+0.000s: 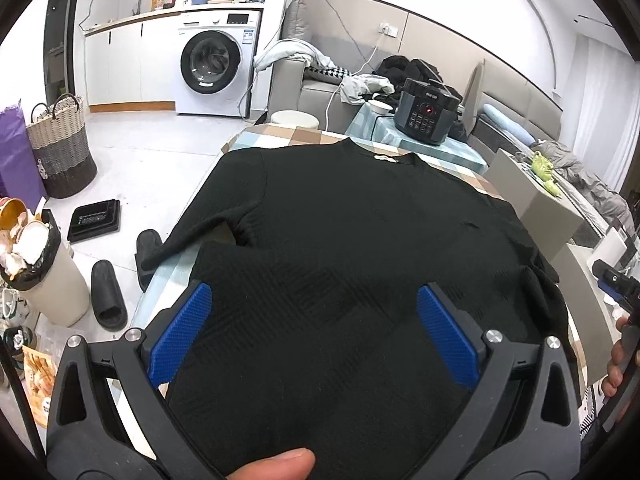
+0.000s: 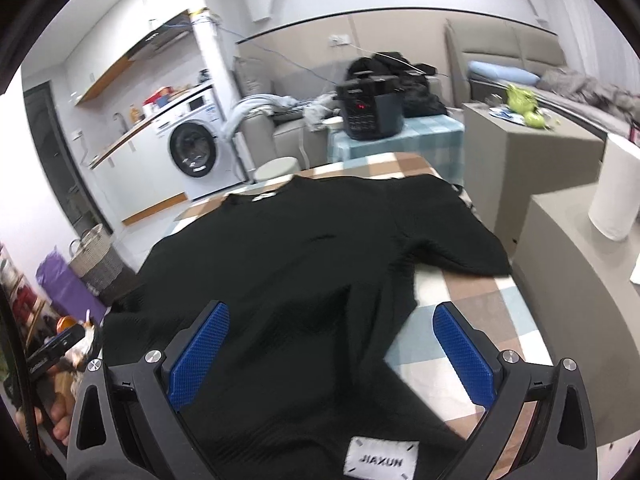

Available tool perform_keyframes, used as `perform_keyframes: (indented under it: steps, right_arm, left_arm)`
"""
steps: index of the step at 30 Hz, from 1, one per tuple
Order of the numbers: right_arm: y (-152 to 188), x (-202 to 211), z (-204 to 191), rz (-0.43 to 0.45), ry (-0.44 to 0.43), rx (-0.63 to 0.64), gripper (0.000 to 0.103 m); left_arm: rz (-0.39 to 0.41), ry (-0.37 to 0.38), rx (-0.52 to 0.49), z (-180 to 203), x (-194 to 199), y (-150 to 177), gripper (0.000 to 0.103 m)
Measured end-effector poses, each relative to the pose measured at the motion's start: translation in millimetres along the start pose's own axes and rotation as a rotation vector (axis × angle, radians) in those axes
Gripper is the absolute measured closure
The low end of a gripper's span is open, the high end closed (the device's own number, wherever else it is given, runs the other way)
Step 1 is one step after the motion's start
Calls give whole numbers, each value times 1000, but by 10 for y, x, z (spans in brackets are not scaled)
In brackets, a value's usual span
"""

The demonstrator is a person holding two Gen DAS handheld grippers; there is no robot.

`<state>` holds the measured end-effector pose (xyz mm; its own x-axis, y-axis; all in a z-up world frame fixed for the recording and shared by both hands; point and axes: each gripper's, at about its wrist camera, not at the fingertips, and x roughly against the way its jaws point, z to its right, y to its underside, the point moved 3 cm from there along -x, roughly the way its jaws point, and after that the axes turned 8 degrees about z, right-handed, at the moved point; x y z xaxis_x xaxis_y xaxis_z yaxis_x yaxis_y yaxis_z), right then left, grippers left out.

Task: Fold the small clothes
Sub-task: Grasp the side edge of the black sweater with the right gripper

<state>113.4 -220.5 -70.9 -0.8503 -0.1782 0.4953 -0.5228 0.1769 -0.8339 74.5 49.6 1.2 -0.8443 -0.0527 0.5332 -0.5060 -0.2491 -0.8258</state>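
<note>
Left wrist: left claw spread wide, hovering over hem of black knit sweater, laid flat on checked surface, collar far end; one sleeve trailing off near edge

Right wrist: right claw spread too, above hem by white JIAXUN label; pinching nothing

Risk, probably: trailing sleeve dragging garment off surface; single-layer pinch skewing fold
</note>
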Motion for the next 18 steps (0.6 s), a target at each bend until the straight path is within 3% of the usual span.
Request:
perform_keyframes:
  steps: [6,9,18]
  right_arm:
    - [-99,-238,415,-52,-21,-180,0]
    - [-103,-376,749,-73,-18,-331,15]
    - [-169,-733,1508,-105,132,-488,17]
  left_arm:
    - [-22,39,-16,124,-275,-130,11]
    - [-23,40,-33,213,-413,-146,13]
    - [-47,47,-50,381,-787,-201,13]
